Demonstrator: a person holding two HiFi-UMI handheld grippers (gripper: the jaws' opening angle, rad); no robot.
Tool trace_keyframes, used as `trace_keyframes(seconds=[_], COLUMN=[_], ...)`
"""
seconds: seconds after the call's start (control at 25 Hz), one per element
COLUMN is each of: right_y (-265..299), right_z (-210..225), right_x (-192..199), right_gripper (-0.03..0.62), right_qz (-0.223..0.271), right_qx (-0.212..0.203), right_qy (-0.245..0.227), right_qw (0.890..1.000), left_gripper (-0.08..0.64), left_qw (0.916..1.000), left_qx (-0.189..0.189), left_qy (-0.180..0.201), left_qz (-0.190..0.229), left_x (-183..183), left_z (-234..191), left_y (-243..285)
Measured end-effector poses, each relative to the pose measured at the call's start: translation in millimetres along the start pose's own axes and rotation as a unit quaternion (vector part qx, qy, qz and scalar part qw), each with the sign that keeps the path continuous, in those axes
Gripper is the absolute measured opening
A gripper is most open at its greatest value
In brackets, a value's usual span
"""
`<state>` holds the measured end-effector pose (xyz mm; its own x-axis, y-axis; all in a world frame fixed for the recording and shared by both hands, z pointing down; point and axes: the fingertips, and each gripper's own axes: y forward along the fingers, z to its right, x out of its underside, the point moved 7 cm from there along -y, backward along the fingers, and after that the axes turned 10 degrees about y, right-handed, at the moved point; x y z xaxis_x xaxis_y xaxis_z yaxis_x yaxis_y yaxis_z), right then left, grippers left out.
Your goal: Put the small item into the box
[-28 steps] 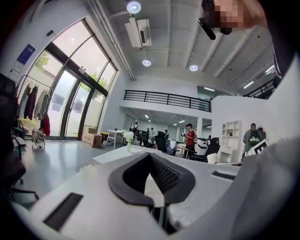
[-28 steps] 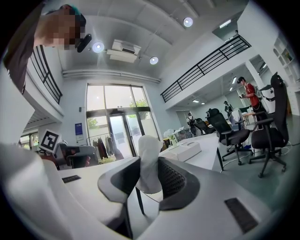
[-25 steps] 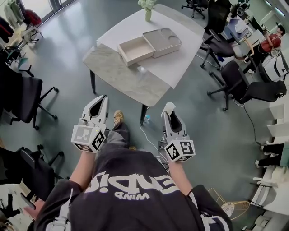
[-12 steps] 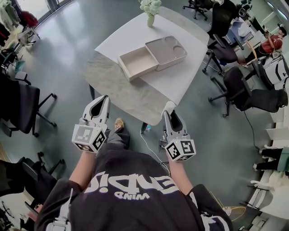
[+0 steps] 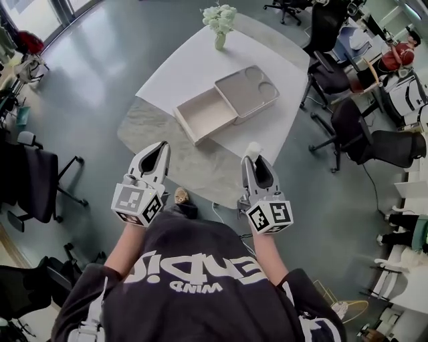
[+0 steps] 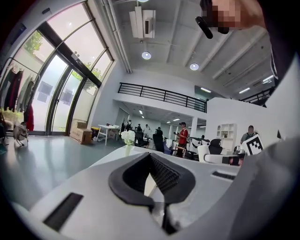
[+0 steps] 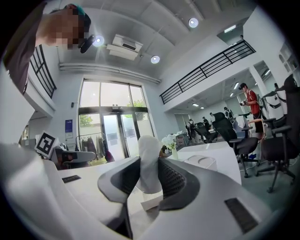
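Note:
A beige open box (image 5: 204, 115) lies on the white and marble table (image 5: 180, 60), its lid (image 5: 247, 90) beside it on the right. My right gripper (image 5: 253, 157) hovers over the table's near edge, short of the box, shut on a small white item (image 5: 252, 147). In the right gripper view that white item (image 7: 148, 161) stands pinched between the pads of the right gripper (image 7: 149, 165), with the box (image 7: 153, 201) and lid (image 7: 201, 162) beyond. My left gripper (image 5: 158, 148) is level with the right one, also at the near edge. The left gripper (image 6: 151, 158) is shut and empty.
A vase of white flowers (image 5: 220, 20) stands at the table's far end. Black office chairs stand to the right (image 5: 361, 130) and to the left (image 5: 33, 180) of the table. A person in red (image 5: 394, 57) sits at desks at the far right.
The table and box have come closer in the head view as the person walked up to them. Both grippers keep the same pose, the right still shut on the white item.

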<state>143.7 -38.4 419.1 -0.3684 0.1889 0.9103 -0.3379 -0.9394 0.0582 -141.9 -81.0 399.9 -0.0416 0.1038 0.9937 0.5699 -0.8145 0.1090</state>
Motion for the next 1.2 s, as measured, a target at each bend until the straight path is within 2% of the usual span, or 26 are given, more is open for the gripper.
trace_keyframes(seconds=[0.28, 0.6, 0.88, 1.2], right_y=[39.7, 72.4, 124.6, 188.6], right_z=[-2.5, 12.2, 22.4, 36.2], right_x=[-16.8, -41.9, -46.7, -10.6], right_gripper=[0.135, 0.135, 0.135, 0.135], right_qz=[0.009, -0.003, -0.052, -0.125], right_qx=[0.016, 0.006, -0.029, -0.055], right_qy=[-0.009, -0.044, -0.086, -0.137], right_qw=[1.0, 0.999, 0.995, 0.981], left_gripper=[0.009, 0.009, 0.009, 0.009], left_qw=[0.9993, 0.9991, 0.9995, 0.9997], left_qx=[0.036, 0.042, 0.032, 0.016], left_qy=[0.003, -0.003, -0.008, -0.016], left_qz=[-0.001, -0.004, -0.002, -0.009], left_x=[-10.7, -12.7, -12.7, -4.7], left_z=[-26.3, -29.7, -31.9, -38.4], left_y=[35.9, 65.7, 79.6, 87.9])
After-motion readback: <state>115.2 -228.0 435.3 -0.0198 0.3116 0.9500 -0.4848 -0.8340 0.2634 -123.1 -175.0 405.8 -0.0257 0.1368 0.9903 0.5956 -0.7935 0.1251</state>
